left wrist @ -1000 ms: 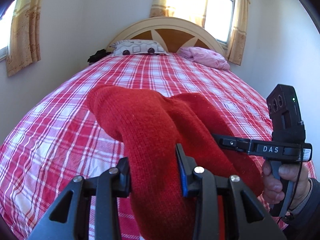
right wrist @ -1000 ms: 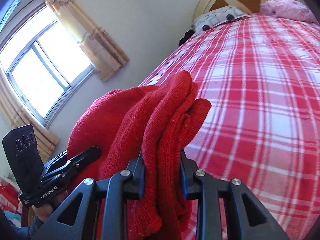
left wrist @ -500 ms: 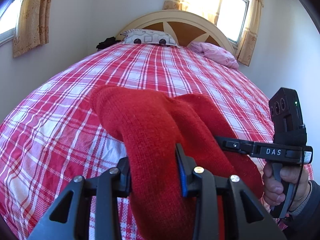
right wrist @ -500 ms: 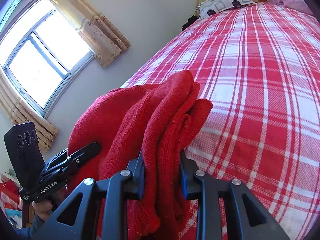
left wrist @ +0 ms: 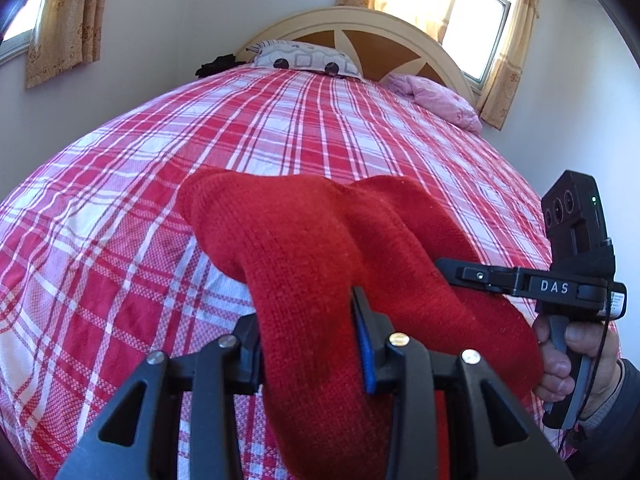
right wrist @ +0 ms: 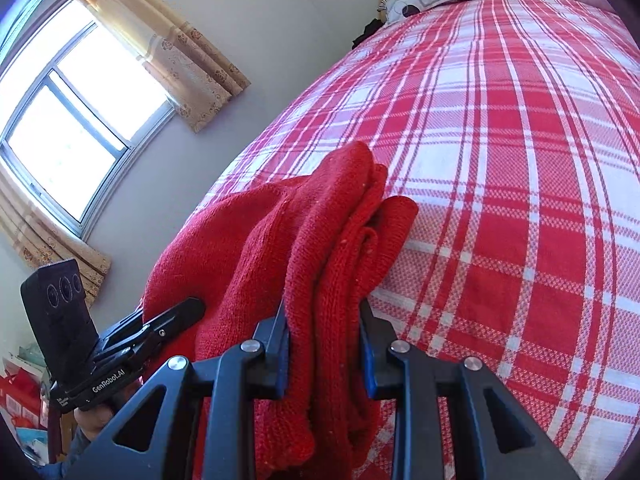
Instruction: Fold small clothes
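Both tongs grip one red knitted garment (left wrist: 304, 264): the left tongs (left wrist: 308, 344) pinch a thick roll, the right tongs (right wrist: 324, 348) clamp several bunched layers, probably to carry it spread between them above the plaid bed (left wrist: 160, 208) for laying flat. Its lower part drops out of view at six o'clock, so whether it is a sweater I cannot tell.
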`<state>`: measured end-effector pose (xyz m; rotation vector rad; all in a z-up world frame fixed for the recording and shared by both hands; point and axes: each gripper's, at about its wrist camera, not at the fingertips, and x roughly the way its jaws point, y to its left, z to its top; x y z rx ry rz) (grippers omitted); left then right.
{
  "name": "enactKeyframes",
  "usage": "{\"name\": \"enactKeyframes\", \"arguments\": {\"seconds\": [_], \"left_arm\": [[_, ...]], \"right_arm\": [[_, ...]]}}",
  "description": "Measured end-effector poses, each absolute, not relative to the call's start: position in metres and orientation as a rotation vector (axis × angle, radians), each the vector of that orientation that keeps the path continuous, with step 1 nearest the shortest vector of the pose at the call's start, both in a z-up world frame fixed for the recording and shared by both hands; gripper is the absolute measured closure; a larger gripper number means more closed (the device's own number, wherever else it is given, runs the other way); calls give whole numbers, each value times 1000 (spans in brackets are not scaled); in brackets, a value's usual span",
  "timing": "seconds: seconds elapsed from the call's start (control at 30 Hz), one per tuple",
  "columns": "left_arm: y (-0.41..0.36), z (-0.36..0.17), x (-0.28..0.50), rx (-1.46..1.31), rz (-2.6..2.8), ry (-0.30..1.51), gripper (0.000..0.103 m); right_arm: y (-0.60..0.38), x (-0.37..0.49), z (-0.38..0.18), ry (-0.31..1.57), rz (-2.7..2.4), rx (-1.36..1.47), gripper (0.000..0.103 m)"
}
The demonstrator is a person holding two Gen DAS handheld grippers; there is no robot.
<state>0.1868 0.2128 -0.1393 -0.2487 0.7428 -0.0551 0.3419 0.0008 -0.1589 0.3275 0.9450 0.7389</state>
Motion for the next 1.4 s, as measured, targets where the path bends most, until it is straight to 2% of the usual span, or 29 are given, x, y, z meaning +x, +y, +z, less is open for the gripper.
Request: {"name": "enactKeyframes", "arguments": {"seconds": [0.7,0.97,1.07,1.17,1.2,1.4], "left_arm": [[214,-144,184,-250,-41,759,53],[211,-123,161,-208,10,749,38],[205,-103,139,-140,35,706,22],[198,-78,114,-90,52,623,3],[197,-69,103,-79,61,590,0],[190,-32,62,-84,54,472,0]], "right_arm": [[13,347,-161,981,680,213,72],[8,324,-136,928,590,126,64],[3,296,-111,844,543,66,63],[0,269,-88,769,521,32,50],[0,257,-79,742,510,17,49],[-5,192,-39,605,452,-45,49]]}}
